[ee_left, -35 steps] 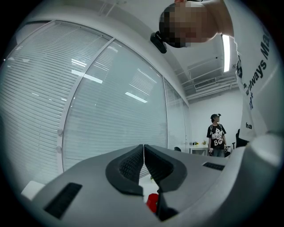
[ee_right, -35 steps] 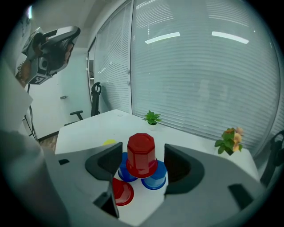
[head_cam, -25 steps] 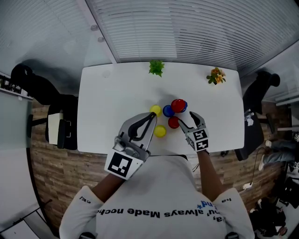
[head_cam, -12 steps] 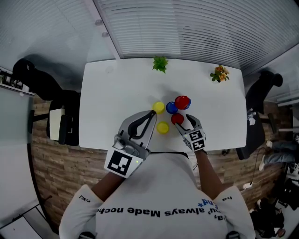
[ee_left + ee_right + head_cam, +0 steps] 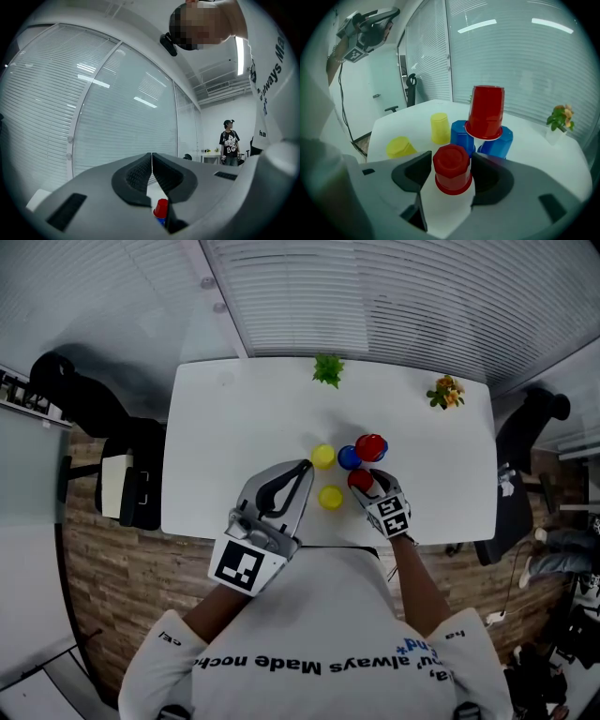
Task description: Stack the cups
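Observation:
A small red cup (image 5: 451, 168) stands upside down on the white table (image 5: 234, 427), between the fingers of my right gripper (image 5: 451, 174). Its jaws are closing, with the pads close beside the cup's sides. Just beyond, another red cup (image 5: 486, 111) sits upside down on top of two blue cups (image 5: 462, 136), (image 5: 498, 142). To the left stand two yellow cups (image 5: 439, 127), (image 5: 400, 146). My left gripper (image 5: 305, 465) is raised over the table's near edge, shut and holding nothing. In its own view the left gripper (image 5: 152, 176) shows the red-on-blue stack (image 5: 161, 207) below its jaws.
A green plant (image 5: 328, 369) and a flower pot (image 5: 446, 391) stand along the table's far edge. Black office chairs (image 5: 66, 399) sit at both ends of the table. A person stands far off in the room (image 5: 229, 147).
My right gripper has moved forward and left so that the near red cup now sits between its fingers. The left gripper has stayed about where it was.

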